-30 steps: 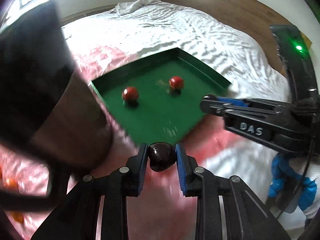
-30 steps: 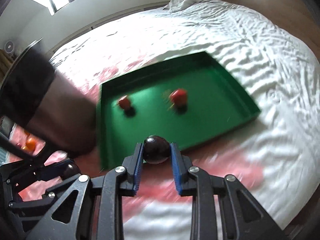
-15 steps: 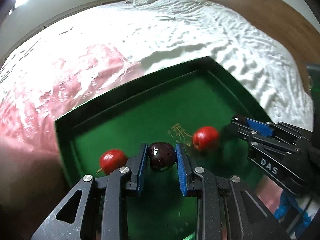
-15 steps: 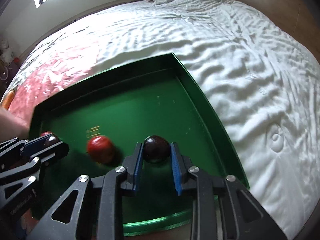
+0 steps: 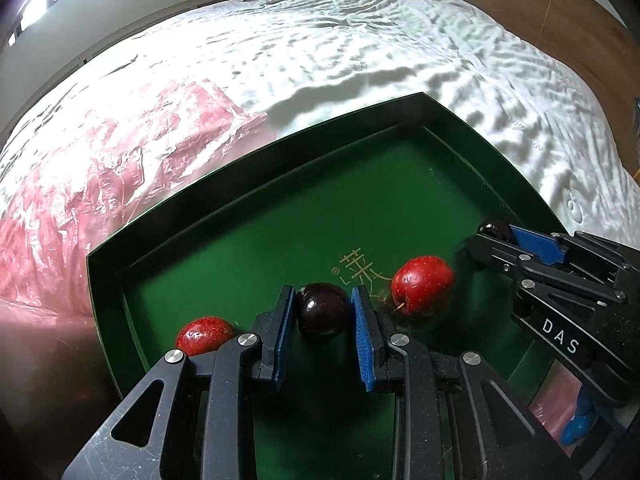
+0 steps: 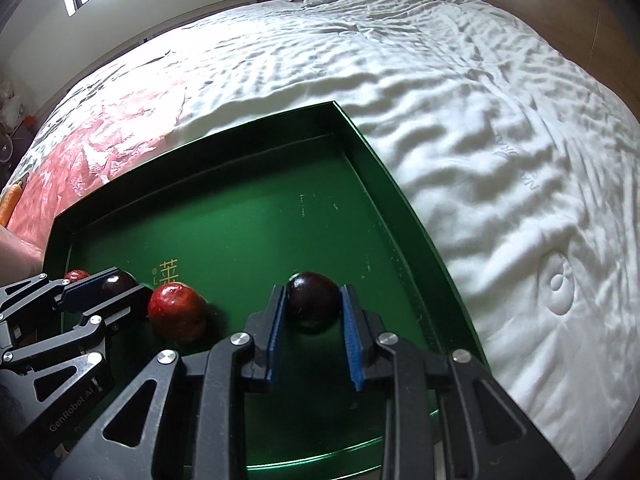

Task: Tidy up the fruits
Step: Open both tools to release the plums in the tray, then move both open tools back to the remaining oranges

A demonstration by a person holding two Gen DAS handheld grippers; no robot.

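Each gripper's fingers clench a dark plum (image 5: pixel 323 311) over the green tray (image 5: pixel 256 184) (contact with floor unclear).

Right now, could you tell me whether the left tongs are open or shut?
Shut: the left tongs clamp a dark round plum between blue pads.

green tray (image 6: pixel 400 216) far half bare, red fruit (image 6: pixel 177 312) between grippers
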